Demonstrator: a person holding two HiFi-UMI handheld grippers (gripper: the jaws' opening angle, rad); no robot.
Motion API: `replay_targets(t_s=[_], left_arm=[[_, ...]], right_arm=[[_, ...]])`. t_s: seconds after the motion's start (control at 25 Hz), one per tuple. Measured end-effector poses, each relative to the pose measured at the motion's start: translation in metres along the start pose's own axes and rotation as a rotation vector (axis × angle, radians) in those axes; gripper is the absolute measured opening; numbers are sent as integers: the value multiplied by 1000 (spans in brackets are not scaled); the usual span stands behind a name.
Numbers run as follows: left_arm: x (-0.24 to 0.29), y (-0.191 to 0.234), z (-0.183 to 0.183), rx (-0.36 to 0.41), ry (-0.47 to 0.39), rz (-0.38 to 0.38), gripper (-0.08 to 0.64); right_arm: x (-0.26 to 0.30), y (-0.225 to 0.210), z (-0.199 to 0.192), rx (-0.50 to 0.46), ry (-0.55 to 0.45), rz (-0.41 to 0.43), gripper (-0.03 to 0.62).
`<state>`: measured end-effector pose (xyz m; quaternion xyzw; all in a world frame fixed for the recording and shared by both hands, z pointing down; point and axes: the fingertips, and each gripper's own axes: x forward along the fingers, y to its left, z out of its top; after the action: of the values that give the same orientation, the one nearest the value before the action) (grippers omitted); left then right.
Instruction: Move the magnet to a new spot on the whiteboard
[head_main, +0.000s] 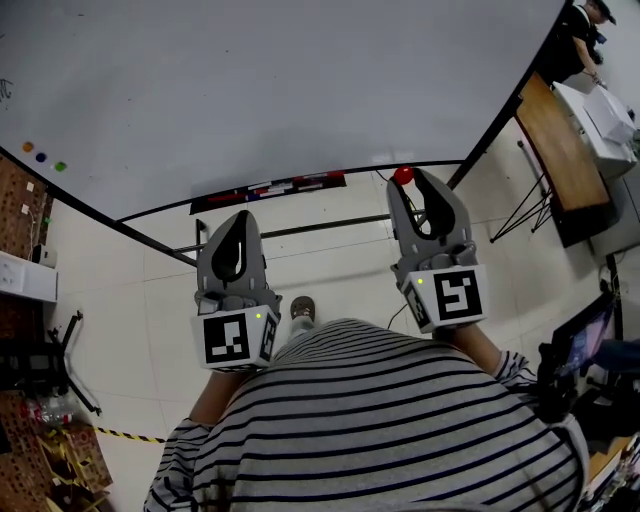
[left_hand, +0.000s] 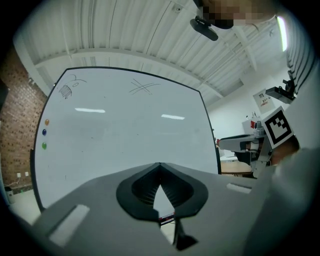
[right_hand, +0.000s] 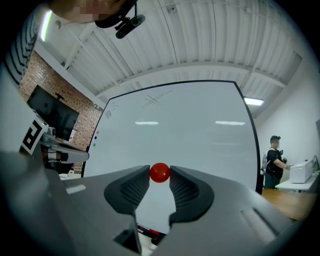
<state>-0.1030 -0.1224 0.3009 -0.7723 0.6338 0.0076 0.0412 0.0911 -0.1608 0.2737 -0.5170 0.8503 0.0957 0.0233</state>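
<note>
1. Gripping the magnet (right_hand: 160, 173) at the right claw (head_main: 407, 182) tips, apparently clear of the whiteboard (right_hand: 190, 125), probably for carrying to a new spot.
2. Holding the left claw (left_hand: 160, 167) closed, empty, low: seemingly not needed.

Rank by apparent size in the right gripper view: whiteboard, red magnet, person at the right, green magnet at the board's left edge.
1. whiteboard, by far largest.
2. person, though far off.
3. red magnet, enlarged by nearness to the camera.
4. green magnet, a dot.
</note>
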Motion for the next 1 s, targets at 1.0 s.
replay_targets(t_s=[1.0], left_arm=[[89,200,-2,34,-28,62,15]], right_arm=[[227,-47,55,-295,-186,-316,121]])
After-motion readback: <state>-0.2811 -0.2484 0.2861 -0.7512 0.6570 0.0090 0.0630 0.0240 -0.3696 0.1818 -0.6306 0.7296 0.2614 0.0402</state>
